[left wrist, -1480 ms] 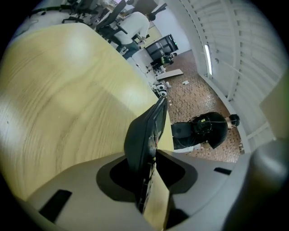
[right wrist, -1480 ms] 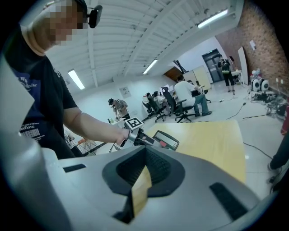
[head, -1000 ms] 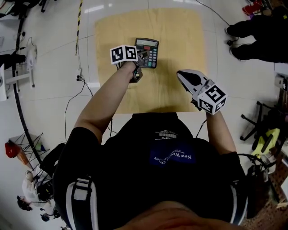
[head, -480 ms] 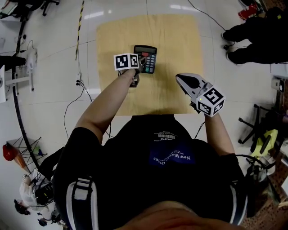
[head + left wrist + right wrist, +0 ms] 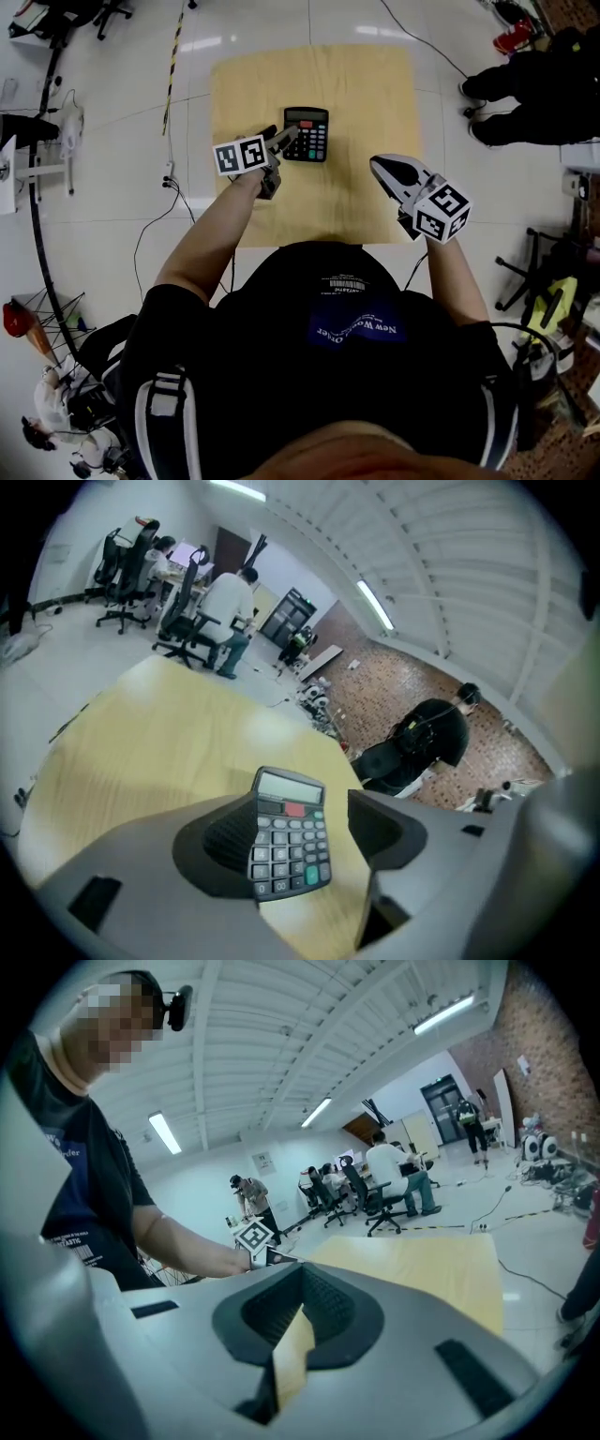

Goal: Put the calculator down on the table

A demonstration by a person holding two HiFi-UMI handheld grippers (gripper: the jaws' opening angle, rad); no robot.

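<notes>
Nearest the person, the right gripper (image 5: pixel 380 167) hovers over the near right part of the bench (image 5: pixel 370 89), its fingers closed together on nothing. Further out, the left gripper (image 5: pixel 284 138) has just been opening its fingers, which stand wide and touch nothing. Just beyond their tips the calculator (image 5: pixel 307 134) lies flat on the bench, keys up, framed between the fingers but free of both. The putting-down looks done; only drawing the gripper clear seems left.
</notes>
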